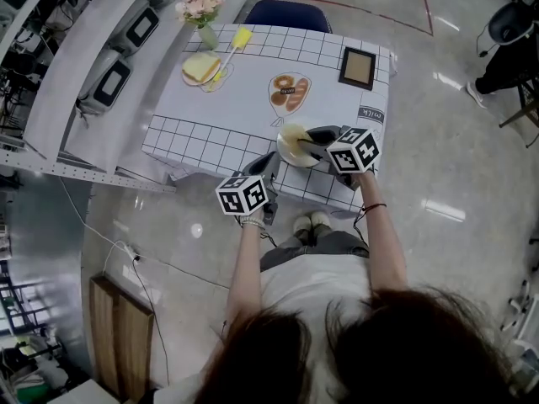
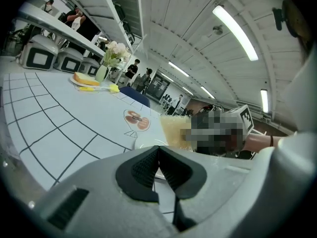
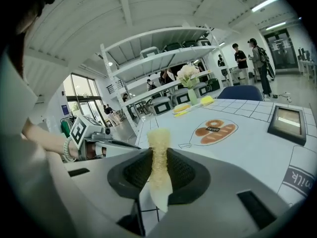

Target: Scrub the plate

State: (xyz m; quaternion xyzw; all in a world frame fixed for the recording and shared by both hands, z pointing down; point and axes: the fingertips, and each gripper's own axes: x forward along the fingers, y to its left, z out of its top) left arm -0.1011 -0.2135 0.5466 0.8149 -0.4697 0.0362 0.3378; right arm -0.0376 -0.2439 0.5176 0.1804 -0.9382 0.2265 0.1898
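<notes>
Scrubbing looks to be in hand: the right gripper [image 3: 158, 158] pinches a yellow scouring pad [image 3: 159, 145] over the plate [image 1: 292, 161] at the table's [image 1: 244, 108] near edge, the left gripper [image 2: 158, 158] seems clamped on its rim, and the next move calls for firm rubbing.

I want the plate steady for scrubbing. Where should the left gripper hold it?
Pinch the plate by its thin near-left rim, coming in over the table edge. That rim lies nearest the edge, and the sponge in the right gripper works the far side. The left gripper looks shut there.
</notes>
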